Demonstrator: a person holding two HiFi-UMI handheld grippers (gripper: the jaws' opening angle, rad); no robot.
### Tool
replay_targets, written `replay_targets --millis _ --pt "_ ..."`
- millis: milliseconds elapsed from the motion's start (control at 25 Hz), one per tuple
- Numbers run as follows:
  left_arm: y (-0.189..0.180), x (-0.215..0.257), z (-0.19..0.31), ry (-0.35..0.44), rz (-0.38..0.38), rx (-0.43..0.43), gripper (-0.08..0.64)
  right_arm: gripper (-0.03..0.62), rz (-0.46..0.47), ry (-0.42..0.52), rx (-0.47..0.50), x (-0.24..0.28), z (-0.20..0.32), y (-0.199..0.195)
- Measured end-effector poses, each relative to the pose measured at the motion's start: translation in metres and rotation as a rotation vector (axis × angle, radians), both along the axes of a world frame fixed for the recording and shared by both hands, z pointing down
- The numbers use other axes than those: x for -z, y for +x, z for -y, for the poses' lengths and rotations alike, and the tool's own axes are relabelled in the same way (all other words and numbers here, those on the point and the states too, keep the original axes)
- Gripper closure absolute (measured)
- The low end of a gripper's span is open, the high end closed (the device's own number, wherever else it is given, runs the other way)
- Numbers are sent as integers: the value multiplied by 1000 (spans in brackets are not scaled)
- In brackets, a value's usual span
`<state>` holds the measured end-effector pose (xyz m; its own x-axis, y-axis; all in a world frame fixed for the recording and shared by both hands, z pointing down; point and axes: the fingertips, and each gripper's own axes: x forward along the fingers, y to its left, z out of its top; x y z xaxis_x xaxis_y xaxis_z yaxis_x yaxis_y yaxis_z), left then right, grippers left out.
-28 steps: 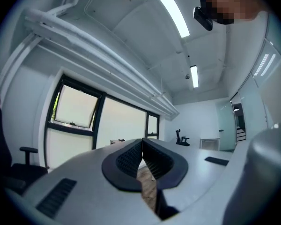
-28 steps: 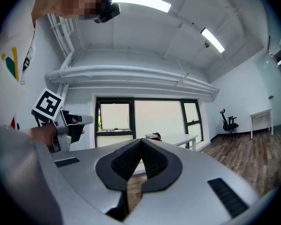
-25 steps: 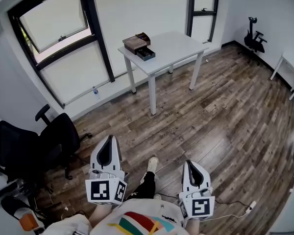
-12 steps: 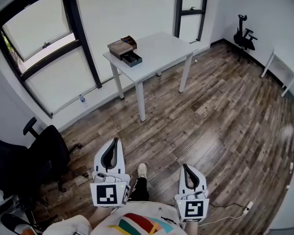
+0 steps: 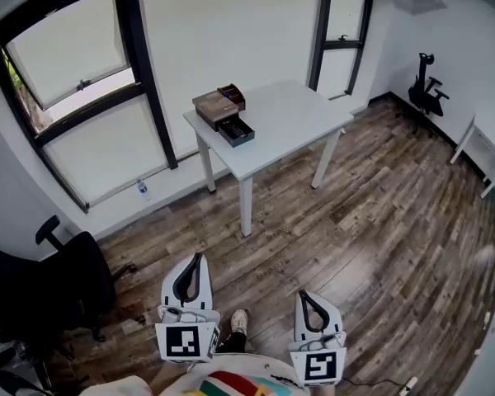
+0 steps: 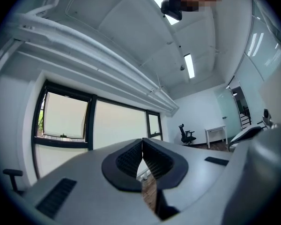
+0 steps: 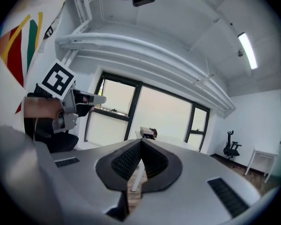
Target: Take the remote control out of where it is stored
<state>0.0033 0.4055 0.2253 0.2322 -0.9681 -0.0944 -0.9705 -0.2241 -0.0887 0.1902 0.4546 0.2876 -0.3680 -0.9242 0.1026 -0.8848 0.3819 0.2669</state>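
A brown wooden storage box (image 5: 216,106) stands on the left end of a white table (image 5: 289,114), with a dark drawer (image 5: 236,131) pulled out at its front. The remote control itself is too small to make out. Both grippers are held low, close to the person's body, far from the table. My left gripper (image 5: 195,256) is shut with nothing in it, tips touching (image 6: 142,142). My right gripper (image 5: 302,294) is also shut and empty (image 7: 141,142); the box (image 7: 148,133) shows small and distant just above its tips.
A black office chair (image 5: 62,283) stands at the left on the wood floor. A water bottle (image 5: 142,190) sits by the window wall. Another chair (image 5: 425,89) and a white desk (image 5: 485,143) are at the far right. The person's shoe (image 5: 238,320) shows between the grippers.
The view has shifted as the person walked: the table and box now sit nearer the picture's middle and look closer. Both grippers stay shut and low in front of the body.
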Motion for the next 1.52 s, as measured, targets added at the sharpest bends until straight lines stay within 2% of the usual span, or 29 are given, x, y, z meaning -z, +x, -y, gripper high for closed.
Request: replay_targets --millis 80,200,360,440,520,600,640,680,720,840,880,920,1000,1080,1240,1400,1520 --pt "-17 -2 25 -17 -27 25 549 595 -61 -21 4 -4 33 -7" --pt "-46 -4 59 -24 -54 59 550 595 -77 -40 24 -2 82 -20" --pt "-72 -11 107 -38 -80 28 550 595 -117 17 65 18 143 -47" --pt "-80 -13 130 -35 -45 38 550 595 -184 64 66 29 166 -56" --pt "-80 -14 151 -37 -21 64 550 595 -300 84 42 27 181 -50" --pt "-77 -19 168 -61 -35 74 549 595 -398 35 17 5 192 -32" --pt "-77 -24 176 -80 -44 76 551 595 -395 -8 6 -8 198 -24" --pt "-77 -29 183 -101 -45 80 550 595 -332 -55 -4 -17 205 -16" --pt "-78 -35 190 -122 -38 88 551 595 -203 -100 -10 -20 214 -11" --pt "-78 -52 213 -173 -16 139 549 595 299 -185 1 3 252 9" --pt "-77 -53 222 -179 -18 158 550 595 408 -184 3 12 269 17" --pt "-75 -52 232 -180 -21 172 550 595 471 -168 6 18 286 24" --pt "-69 -47 258 -183 -8 171 550 595 501 -116 48 29 317 28" --pt "-50 -41 286 -188 22 141 550 595 481 -67 120 40 338 29" --pt "15 -18 329 -127 64 88 549 595 438 1 191 53 370 55" --pt "67 1 362 -87 72 36 550 596 568 -9 252 51 389 87" --pt "94 0 372 -81 54 41 549 595 637 -44 280 37 396 126"
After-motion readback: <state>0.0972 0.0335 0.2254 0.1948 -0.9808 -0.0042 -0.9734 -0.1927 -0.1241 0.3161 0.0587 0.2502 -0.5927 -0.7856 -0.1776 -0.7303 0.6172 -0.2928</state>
